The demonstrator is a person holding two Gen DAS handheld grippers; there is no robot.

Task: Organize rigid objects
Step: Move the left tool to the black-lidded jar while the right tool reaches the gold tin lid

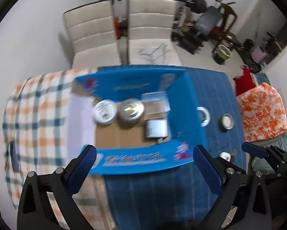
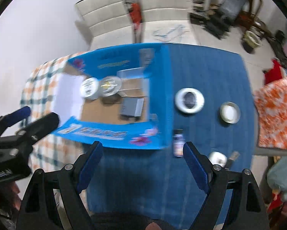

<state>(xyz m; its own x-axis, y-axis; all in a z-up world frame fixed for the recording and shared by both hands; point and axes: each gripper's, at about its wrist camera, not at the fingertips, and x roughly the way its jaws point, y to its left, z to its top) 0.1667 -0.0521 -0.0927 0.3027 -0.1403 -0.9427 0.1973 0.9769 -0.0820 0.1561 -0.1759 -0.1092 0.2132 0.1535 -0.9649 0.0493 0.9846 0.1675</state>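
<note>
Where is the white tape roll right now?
In the right wrist view the white tape roll lies flat on the blue cloth, just right of the blue box and left of the smaller roll.

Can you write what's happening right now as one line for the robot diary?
left hand-held gripper: open, empty | right hand-held gripper: open, empty | blue box: two round tins, small boxes inside | blue cloth: tape roll waiting

Glossy blue cardboard box (image 1: 135,159) with matt brown floor, on woven blue cloth (image 2: 206,72).
</note>
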